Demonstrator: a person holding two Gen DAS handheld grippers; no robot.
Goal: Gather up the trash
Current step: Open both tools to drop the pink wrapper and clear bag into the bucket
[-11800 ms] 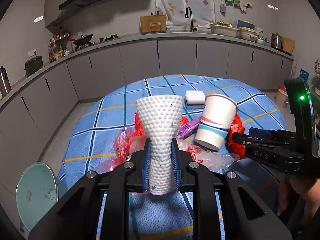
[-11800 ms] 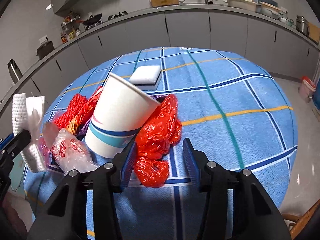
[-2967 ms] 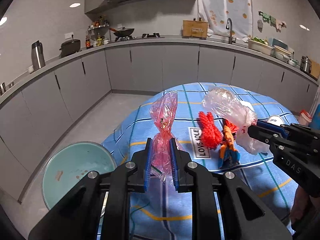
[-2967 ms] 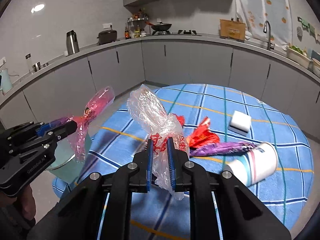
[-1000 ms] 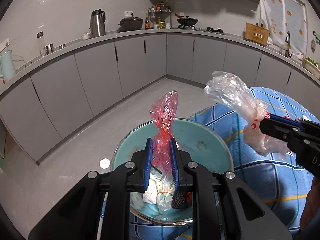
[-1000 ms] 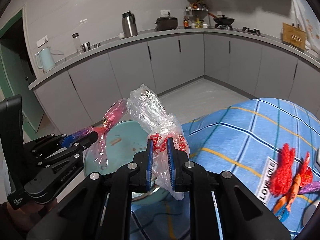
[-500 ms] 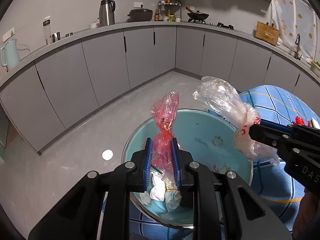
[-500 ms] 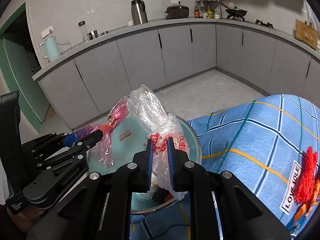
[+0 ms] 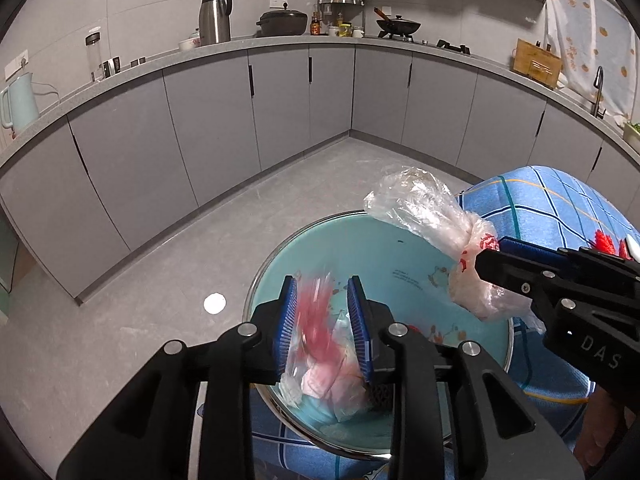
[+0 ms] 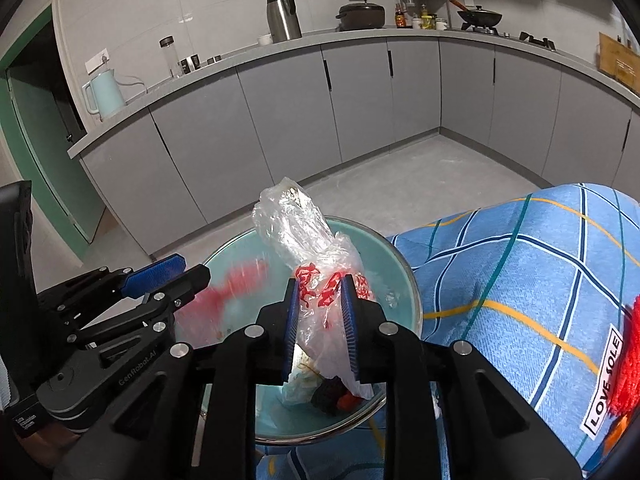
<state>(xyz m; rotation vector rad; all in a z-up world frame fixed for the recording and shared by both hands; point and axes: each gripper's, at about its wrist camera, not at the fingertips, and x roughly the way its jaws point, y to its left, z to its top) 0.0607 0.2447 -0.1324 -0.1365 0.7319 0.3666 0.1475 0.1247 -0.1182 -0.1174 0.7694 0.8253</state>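
Left wrist view: left gripper (image 9: 322, 320) sits over the teal basin (image 9: 404, 248), its jaws opening; the pink plastic bag (image 9: 320, 336) is between the blue pads (image 9: 285, 322), motion-blurred, and no pad visibly presses on it, so I read it as released. Its lower end hangs among pale crumpled trash already in the basin. The right gripper (image 9: 486, 250) enters from the right edge, with a clear plastic bag (image 9: 424, 212) printed in red sticking out up-left over the basin rim. The blue checked tablecloth (image 9: 552, 204) lies right of the basin; grey floor and grey cabinets are behind. Right wrist view: right gripper (image 10: 318, 320) jaws also opening, narrow gap; the clear plastic bag (image 10: 300, 236) stands upright between the pads, and whether they touch it I cannot tell. Its bottom hangs into the teal basin (image 10: 404, 276), above a dark scrap and an orange scrap. The left gripper (image 10: 180, 270) is at the left, with the pink bag (image 10: 236, 280) a red blur beside its tips, over the basin. On the tablecloth (image 10: 520, 264) at the far right: a "LOVE SOLE" label (image 10: 604, 384) and a red mesh bundle (image 10: 630, 360).
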